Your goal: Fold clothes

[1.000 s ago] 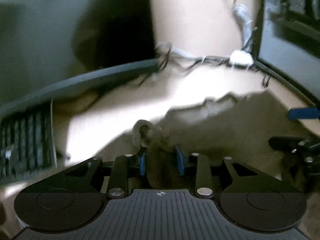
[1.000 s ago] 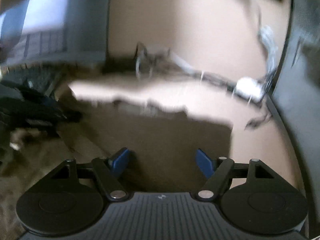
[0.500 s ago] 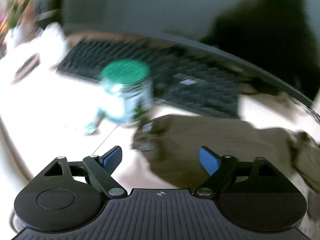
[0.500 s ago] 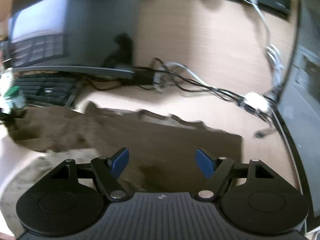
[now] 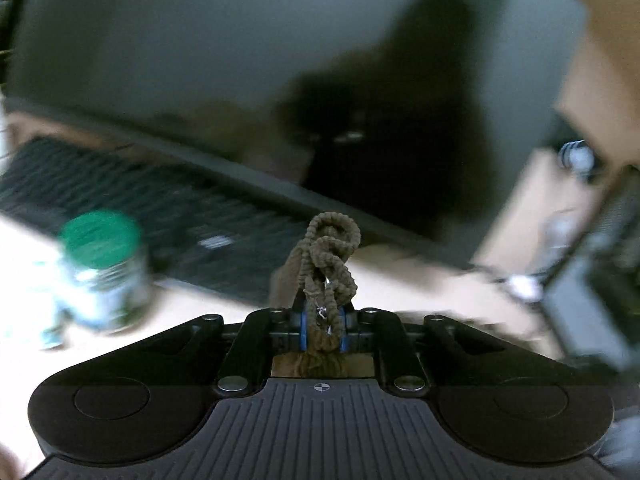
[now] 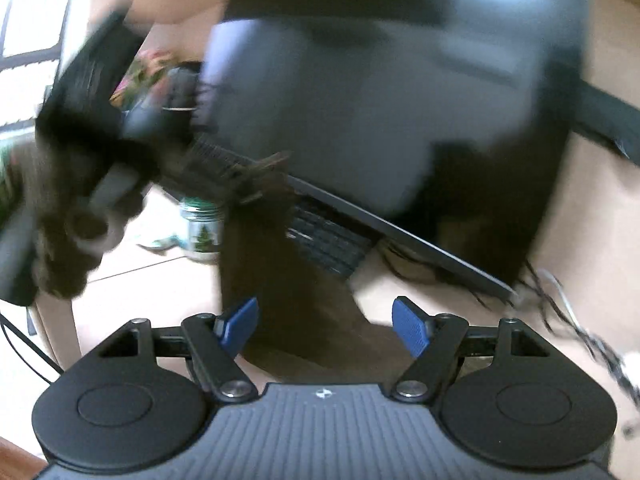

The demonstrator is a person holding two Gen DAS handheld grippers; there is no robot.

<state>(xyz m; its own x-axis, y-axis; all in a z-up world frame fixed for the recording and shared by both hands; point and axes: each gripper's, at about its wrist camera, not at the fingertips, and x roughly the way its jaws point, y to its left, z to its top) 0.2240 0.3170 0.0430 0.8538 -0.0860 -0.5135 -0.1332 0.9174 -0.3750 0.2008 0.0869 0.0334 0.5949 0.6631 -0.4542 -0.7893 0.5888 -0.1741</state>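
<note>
The garment is a brown knitted piece (image 5: 332,248). A bunched fold of it stands up out of my left gripper (image 5: 322,322), whose jaws are closing tight on it, the blue pads pressing the knit. In the right wrist view the same cloth (image 6: 288,280) hangs dark and blurred, running from the raised left gripper (image 6: 80,184) at the left down to the desk. My right gripper (image 6: 326,322) stands open. The cloth lies between its blue pads (image 6: 412,326) without touching them.
A glass jar with a green lid (image 5: 102,268) stands on the light desk to the left. Behind it lie a black keyboard (image 5: 180,208) and a large dark monitor (image 6: 380,120). Tangled cables (image 6: 560,300) trail at the right, and a plant (image 6: 148,68) sits at the far left.
My left gripper opened wide over the garment's edge near the jar, then shut on it and lifted. The right view swung left towards the monitor, with its jaws unchanged.
</note>
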